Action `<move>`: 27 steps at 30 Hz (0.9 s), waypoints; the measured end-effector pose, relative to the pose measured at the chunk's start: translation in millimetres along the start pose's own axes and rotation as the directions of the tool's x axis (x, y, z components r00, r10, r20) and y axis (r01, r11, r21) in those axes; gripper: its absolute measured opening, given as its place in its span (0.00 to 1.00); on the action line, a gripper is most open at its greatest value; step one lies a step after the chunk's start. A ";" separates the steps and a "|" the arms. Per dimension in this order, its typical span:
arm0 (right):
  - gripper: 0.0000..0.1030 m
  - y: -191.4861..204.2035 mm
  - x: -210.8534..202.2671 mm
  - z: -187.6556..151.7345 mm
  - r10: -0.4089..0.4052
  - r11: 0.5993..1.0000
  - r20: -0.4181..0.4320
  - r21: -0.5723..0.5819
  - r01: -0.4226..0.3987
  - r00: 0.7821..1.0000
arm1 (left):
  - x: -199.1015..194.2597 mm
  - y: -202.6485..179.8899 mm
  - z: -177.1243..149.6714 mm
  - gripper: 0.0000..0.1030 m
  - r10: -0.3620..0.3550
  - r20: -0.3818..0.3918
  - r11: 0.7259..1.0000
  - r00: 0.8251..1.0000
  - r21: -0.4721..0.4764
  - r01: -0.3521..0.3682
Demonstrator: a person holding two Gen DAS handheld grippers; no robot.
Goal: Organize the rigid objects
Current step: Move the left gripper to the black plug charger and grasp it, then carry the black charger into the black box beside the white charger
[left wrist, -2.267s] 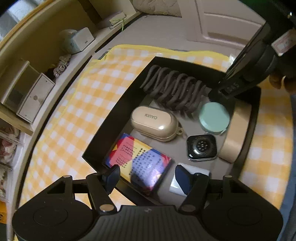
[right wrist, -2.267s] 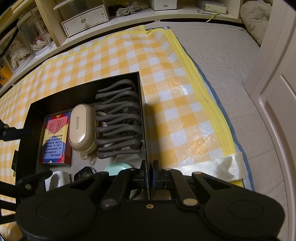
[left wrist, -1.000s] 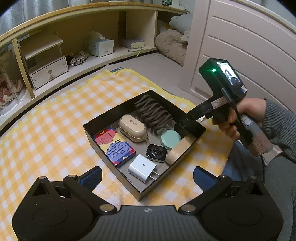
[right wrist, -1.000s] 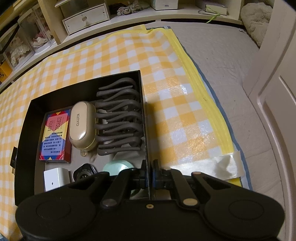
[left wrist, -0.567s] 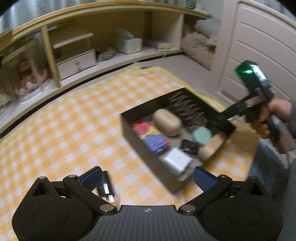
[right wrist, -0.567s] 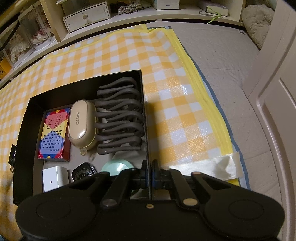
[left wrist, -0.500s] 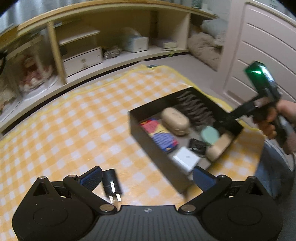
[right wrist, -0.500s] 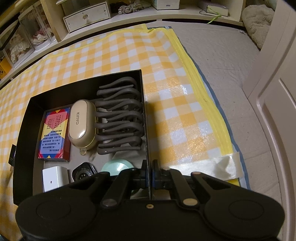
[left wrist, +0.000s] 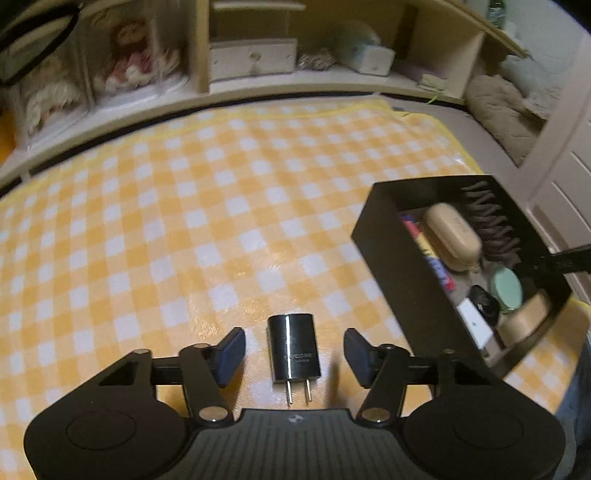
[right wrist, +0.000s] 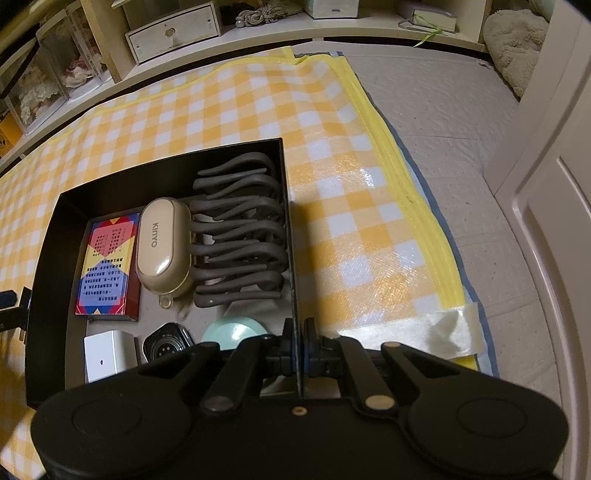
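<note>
A black plug adapter (left wrist: 293, 350) lies on the yellow checked mat (left wrist: 184, 221), prongs toward me. My left gripper (left wrist: 294, 350) is open, one finger on each side of the adapter, not touching it. A black box (left wrist: 384, 254) stands to the right. In the right wrist view my right gripper (right wrist: 297, 349) is shut on the box's right wall (right wrist: 290, 236). Inside lie a grey coiled holder (right wrist: 240, 236), a beige Kinyo case (right wrist: 162, 243), a coloured card box (right wrist: 107, 266), a white charger (right wrist: 105, 354), a watch face (right wrist: 166, 345) and a mint round case (right wrist: 232, 332).
Low shelves (left wrist: 258, 62) with a small drawer unit (right wrist: 173, 27) and dolls run along the back. A white door (right wrist: 554, 206) and grey floor mat (right wrist: 443, 122) lie to the right. A strip of tape (right wrist: 424, 328) holds the mat's corner.
My left gripper swung away from the box to the left and came down around the black plug adapter. My right gripper stayed shut on the box wall.
</note>
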State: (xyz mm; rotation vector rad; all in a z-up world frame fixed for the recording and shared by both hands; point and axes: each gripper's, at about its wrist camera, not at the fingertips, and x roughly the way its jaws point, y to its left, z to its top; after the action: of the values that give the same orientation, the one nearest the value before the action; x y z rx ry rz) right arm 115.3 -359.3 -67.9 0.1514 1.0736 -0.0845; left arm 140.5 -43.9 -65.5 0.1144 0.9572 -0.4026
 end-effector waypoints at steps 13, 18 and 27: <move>0.04 0.4 1.0 0.7 -0.004 1.000 -0.002 -0.001 0.004 1.000 | 15.6 -2.3 -3.9 0.32 0.038 -0.014 0.996 0.999 -0.082 -0.039; 0.04 -0.1 1.0 1.0 -0.003 1.000 -0.002 -0.001 0.003 1.000 | -10.9 -5.1 5.0 0.32 -0.039 0.086 0.991 0.996 -0.126 0.050; 0.04 0.1 1.0 0.8 -0.001 1.000 -0.002 0.001 0.001 1.000 | -43.3 -48.1 3.2 0.32 -0.293 0.172 0.932 0.941 -0.168 0.321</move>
State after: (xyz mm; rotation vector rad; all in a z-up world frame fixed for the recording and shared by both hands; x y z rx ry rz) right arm 116.5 -359.3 -68.4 0.1516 1.0760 -0.0854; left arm 102.5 -76.8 -24.5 -0.2434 0.8672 -0.5959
